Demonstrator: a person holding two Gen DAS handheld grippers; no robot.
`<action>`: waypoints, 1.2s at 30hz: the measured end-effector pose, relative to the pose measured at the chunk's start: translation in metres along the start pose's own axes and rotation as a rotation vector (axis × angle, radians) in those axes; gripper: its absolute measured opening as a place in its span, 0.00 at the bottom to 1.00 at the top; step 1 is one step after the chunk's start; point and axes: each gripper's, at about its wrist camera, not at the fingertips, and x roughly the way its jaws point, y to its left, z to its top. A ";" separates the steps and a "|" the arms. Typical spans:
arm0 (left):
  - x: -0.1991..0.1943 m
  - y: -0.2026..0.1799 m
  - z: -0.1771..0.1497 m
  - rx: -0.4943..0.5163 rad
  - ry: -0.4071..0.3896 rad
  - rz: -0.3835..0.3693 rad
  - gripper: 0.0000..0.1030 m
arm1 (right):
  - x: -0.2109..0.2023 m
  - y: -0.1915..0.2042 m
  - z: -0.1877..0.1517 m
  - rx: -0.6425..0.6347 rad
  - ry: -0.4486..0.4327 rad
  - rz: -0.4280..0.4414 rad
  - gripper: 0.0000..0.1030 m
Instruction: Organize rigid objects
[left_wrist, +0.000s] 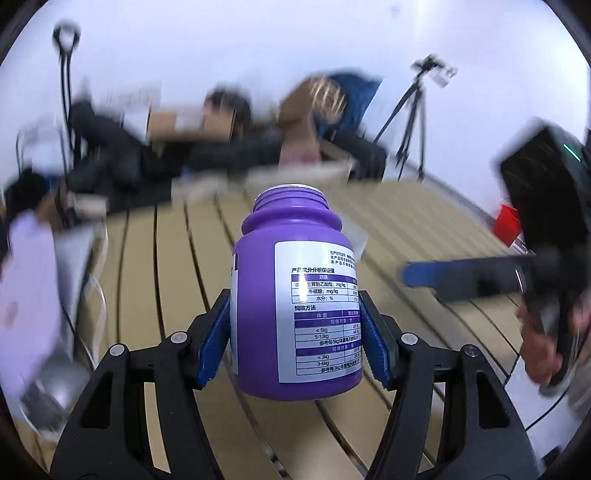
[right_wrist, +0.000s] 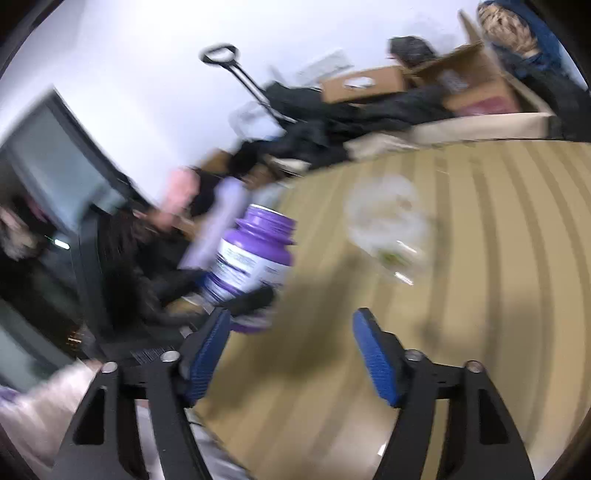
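My left gripper (left_wrist: 295, 328) is shut on a purple bottle (left_wrist: 295, 295) with a white printed label and no cap, held upright above the slatted beige table (left_wrist: 166, 277). The same bottle (right_wrist: 251, 262) shows blurred at the left of the right wrist view, clamped by the other gripper's dark fingers. My right gripper (right_wrist: 291, 354) is open and empty above the table (right_wrist: 498, 258); it also shows at the right of the left wrist view (left_wrist: 424, 275), blue pad pointing left.
A clear crumpled plastic container (right_wrist: 391, 229) lies on the table ahead of the right gripper. Cardboard boxes (left_wrist: 295, 122) and dark bags pile up behind the table. A tripod (left_wrist: 413, 122) stands at the back right. A red object (left_wrist: 508, 221) sits at the right edge.
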 end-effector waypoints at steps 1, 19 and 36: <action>-0.006 0.000 0.001 0.015 -0.036 -0.008 0.58 | 0.002 0.003 0.012 0.021 -0.012 0.049 0.76; -0.014 0.030 0.032 0.088 -0.146 -0.026 0.53 | 0.082 0.109 0.072 -0.597 -0.079 -0.226 0.66; 0.053 0.062 0.025 0.081 -0.075 -0.006 0.52 | 0.139 0.049 0.106 -0.610 -0.065 -0.163 0.66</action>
